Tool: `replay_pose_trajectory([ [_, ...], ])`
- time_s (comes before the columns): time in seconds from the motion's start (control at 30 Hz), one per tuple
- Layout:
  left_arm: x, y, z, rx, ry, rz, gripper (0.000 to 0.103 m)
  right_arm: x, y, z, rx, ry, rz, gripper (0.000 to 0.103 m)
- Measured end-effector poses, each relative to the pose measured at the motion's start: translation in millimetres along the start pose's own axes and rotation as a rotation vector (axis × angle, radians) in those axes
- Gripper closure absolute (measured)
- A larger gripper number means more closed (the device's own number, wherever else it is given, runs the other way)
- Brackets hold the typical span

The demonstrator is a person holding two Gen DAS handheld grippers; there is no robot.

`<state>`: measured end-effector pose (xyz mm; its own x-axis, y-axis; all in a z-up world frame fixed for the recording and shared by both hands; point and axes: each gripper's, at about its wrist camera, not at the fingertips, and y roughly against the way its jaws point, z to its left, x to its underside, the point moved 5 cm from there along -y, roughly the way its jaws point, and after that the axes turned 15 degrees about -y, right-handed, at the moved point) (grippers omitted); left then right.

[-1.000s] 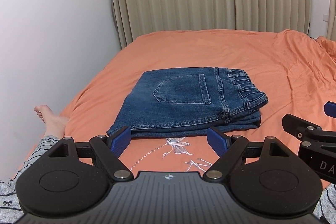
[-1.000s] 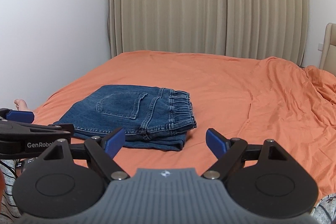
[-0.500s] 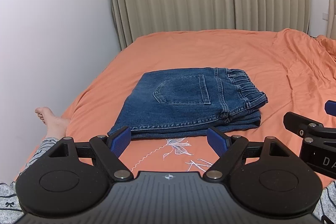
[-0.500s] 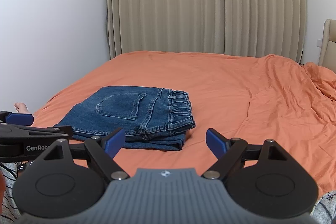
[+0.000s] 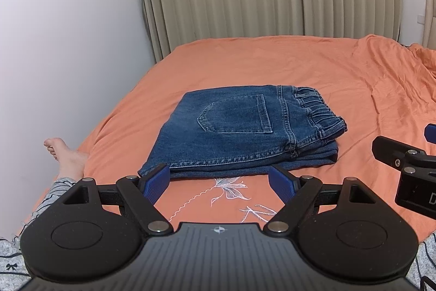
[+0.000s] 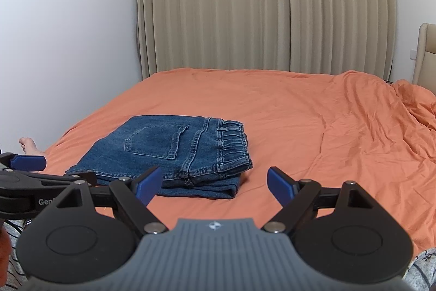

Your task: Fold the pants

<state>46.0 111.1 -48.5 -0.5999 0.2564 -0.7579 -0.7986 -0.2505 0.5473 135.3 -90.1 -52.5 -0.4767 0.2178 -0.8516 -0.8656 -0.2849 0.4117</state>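
Observation:
Blue denim pants [image 5: 239, 130] lie folded into a flat stack on the orange bed, back pocket up, elastic waistband to the right. They also show in the right wrist view [image 6: 169, 152]. My left gripper [image 5: 219, 183] is open and empty, held back just in front of the pants' near edge. My right gripper [image 6: 214, 182] is open and empty, near the pants' right front corner. The right gripper's side shows in the left wrist view [image 5: 403, 162], and the left gripper's side shows in the right wrist view [image 6: 30, 176].
The orange bedsheet [image 6: 313, 127] spreads wide to the right, rumpled at the far right. A white wall [image 5: 68, 45] runs along the left, beige curtains [image 6: 259, 4] behind. A bare foot [image 5: 64, 154] rests at the bed's left edge. A headboard [image 6: 425, 53] stands far right.
Both grippers have drawn back and risen slightly from the folded pants. The pants have not moved.

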Motion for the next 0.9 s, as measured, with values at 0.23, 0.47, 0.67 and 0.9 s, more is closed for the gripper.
replay_pose_trajectory([
  [0.23, -0.8, 0.4, -1.4, 0.012, 0.002, -0.003, 0.007, -0.4, 1.2, 1.4, -0.003, -0.001, -0.001, 0.022],
  [0.47, -1.9, 3.0, -2.4, 0.014, 0.002, -0.003, 0.007, -1.3, 3.3, 2.2, -0.007, -0.001, -0.004, 0.022],
  [0.67, -2.8, 2.3, -0.3, 0.009, -0.004, -0.003, 0.007, -1.5, 3.7, 2.8, -0.010, -0.002, -0.004, 0.022],
  [0.9, -2.9, 1.2, 1.4, 0.012, -0.003, -0.005, 0.007, -2.6, 4.3, 2.7, -0.015, -0.003, -0.005, 0.022],
])
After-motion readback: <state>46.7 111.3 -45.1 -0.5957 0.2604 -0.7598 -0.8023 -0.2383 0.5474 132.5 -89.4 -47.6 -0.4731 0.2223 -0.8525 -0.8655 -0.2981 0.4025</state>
